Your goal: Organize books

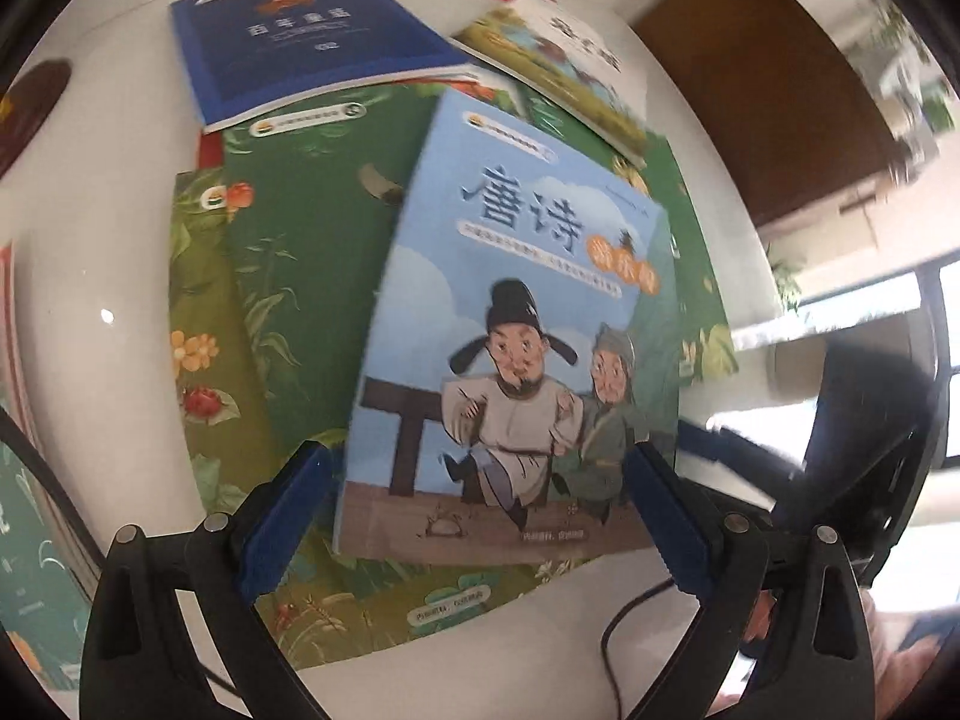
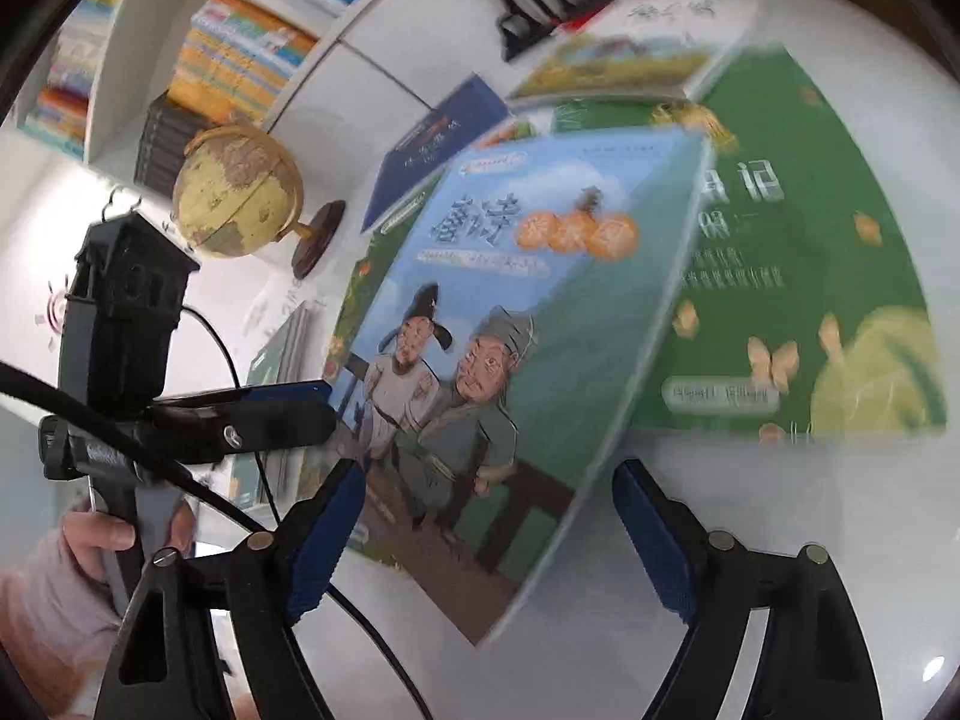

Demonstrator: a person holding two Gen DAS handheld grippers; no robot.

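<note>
Left wrist view: left claw (image 1: 480,516) spread wide, pale blue book (image 1: 510,324) between its pads, long axis running away, atop two green books (image 1: 300,276), one navy book (image 1: 312,36) beyond on the tabletop (image 1: 90,300); right wrist view: right claw (image 2: 486,528) released, the blue book's near corner between its pads, one globe (image 2: 237,189) at the tabletop's far left edge.

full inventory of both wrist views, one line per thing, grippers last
light blue book: 1, light blue, tilted on top of the pile
green books: at least 2, green, under it
dark blue book: 1, dark blue, far end of the pile
picture book: 1, white and green, far right of the pile
globe: 1, yellow-tan, by the shelf
shelf: 1, white, holds stacked books
table: 1, white
left gripper: 1, black, blue pads, straddling the light blue book
right gripper: 1, same, open
</note>
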